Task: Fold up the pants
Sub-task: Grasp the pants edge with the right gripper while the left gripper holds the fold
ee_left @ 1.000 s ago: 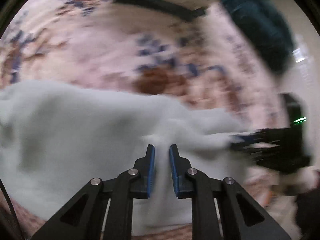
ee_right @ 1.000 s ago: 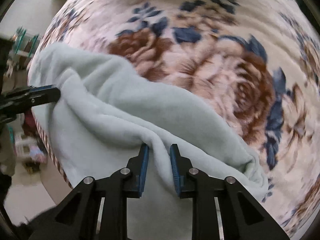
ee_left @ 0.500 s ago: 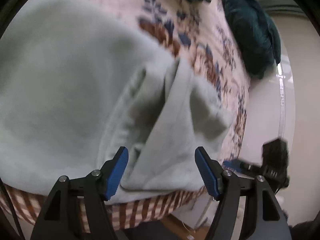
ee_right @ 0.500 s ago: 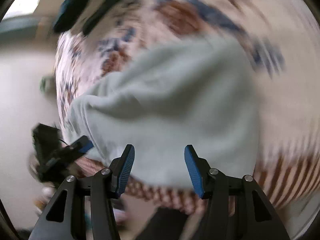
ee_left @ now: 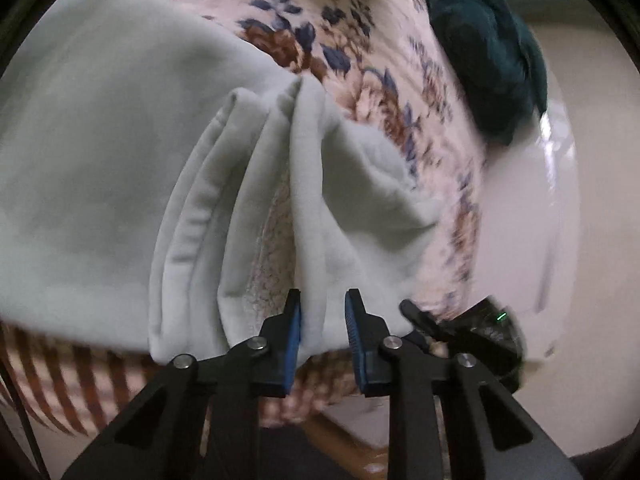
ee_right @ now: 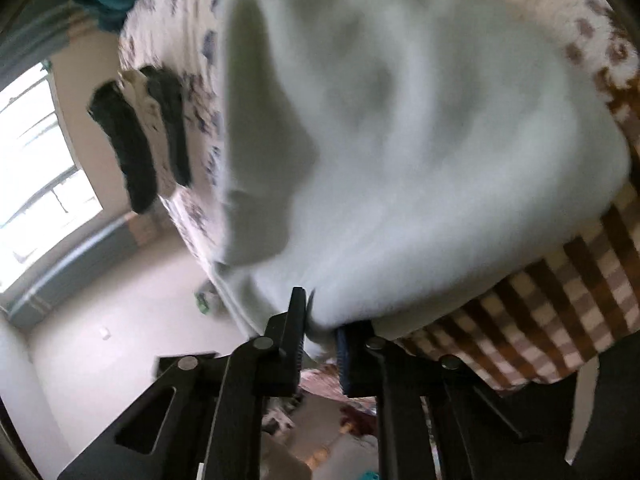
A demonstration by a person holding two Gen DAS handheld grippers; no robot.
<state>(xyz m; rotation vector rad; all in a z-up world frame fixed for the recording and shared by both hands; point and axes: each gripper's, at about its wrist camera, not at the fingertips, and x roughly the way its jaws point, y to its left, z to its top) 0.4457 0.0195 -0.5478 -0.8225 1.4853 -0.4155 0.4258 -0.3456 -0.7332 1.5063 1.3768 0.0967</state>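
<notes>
Pants point(ee_left: 100, 152): pale mint fleece, lying on the floral bedspread point(ee_left: 384, 92), bulk at 9–10 o'clock in the left wrist view, the near edge hanging over the bed edge toward 6. The layered edge fans out at centre: several stacked plies, fuzzy lining exposed between them. So it reads as already doubled at least once; the stack is loose, not squared.

Left gripper point(ee_left: 322, 322): jaws narrowed on one upright ply of that near edge, at 6 o'clock. Cloth sits between the blue pads, pads touching it on the left side; small gap on the right. My read: clenched on the pants edge, gripping one ply only, not the whole stack. Likely picked low on the edge so the fold can be lifted and carried over.

Right gripper point(ee_right: 320, 320): pants point(ee_right: 400, 140) fill the right wrist view from 12 to 3; jaws nearly together with a wad of fleece pinched between them at 6. Grasping the pants too. View is blurred, so grip depth is unclear.

Both grips sit on the overhanging edge, over the checked sheet point(ee_right: 560, 300) — probably the two corners for the next fold.

Outward: dark teal garment point(ee_left: 492, 48) at 1 o'clock on the bedspread, well apart. Dark items point(ee_right: 136, 148) at 9 o'clock in the right view, blurred, can't identify.

Risk: single-ply hold on the left may peel the stack apart.
</notes>
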